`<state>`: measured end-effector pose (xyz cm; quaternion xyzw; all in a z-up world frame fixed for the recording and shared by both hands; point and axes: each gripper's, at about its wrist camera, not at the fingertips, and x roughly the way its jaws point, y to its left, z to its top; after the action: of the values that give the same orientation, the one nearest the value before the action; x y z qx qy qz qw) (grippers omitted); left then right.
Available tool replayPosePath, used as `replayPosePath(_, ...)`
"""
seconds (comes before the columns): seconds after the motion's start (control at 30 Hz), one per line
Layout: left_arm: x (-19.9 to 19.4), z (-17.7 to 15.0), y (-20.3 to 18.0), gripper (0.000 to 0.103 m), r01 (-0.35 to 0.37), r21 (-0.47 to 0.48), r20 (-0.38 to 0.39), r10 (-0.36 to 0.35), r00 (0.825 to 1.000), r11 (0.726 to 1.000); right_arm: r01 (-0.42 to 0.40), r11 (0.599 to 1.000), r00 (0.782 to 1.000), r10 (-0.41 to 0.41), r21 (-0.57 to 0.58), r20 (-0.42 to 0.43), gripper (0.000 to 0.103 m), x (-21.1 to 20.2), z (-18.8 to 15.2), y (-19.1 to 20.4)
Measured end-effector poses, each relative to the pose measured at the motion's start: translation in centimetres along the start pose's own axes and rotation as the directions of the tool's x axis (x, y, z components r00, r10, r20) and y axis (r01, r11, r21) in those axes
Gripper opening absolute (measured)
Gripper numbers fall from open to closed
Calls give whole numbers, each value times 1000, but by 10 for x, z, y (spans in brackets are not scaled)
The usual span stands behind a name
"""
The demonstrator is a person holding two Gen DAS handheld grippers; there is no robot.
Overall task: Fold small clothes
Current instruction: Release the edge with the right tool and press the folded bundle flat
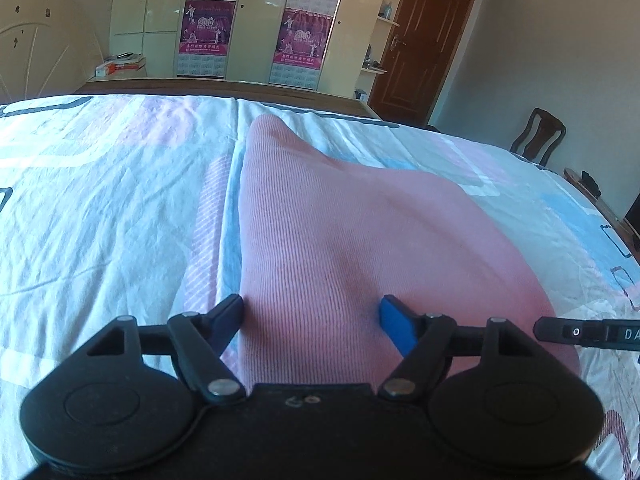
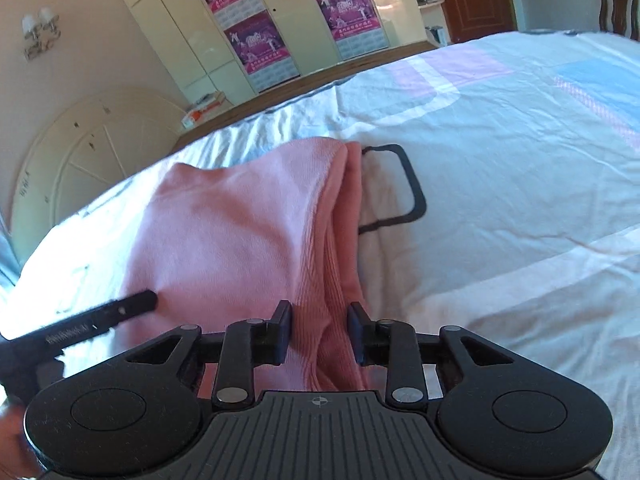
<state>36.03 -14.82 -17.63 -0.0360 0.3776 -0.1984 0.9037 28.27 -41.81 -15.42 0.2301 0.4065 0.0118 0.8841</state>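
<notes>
On the bed (image 1: 100, 200), the pink garment (image 1: 340, 232) is lying folded over; the left gripper (image 1: 312, 312) is hovering with jaws wide, the right gripper (image 2: 320, 328) with jaws slightly parted, neither gripping. A fold looks finished; next, I'd say, comes grasping an edge.

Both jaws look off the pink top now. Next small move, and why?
Probably lift both clear and reach for the next edge to fold. The left gripper stands wide open over the flat pink top. The right gripper is slightly open astride its doubled edge, with no pads seen pressing on it. So this fold looks laid on the bedsheet.
</notes>
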Motion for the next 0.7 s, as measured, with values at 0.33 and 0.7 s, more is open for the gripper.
replayPosePath(0.33,-4,17,5,76,20,-37,-19,-21,1000,999,4,1000,1000,-4,31,4,25,-3,17,-6)
replayPosePath(0.7,23,62,25,76,2,-141,15,0,1000,990,-4,998,1000,2,70,30,39,46,75,2)
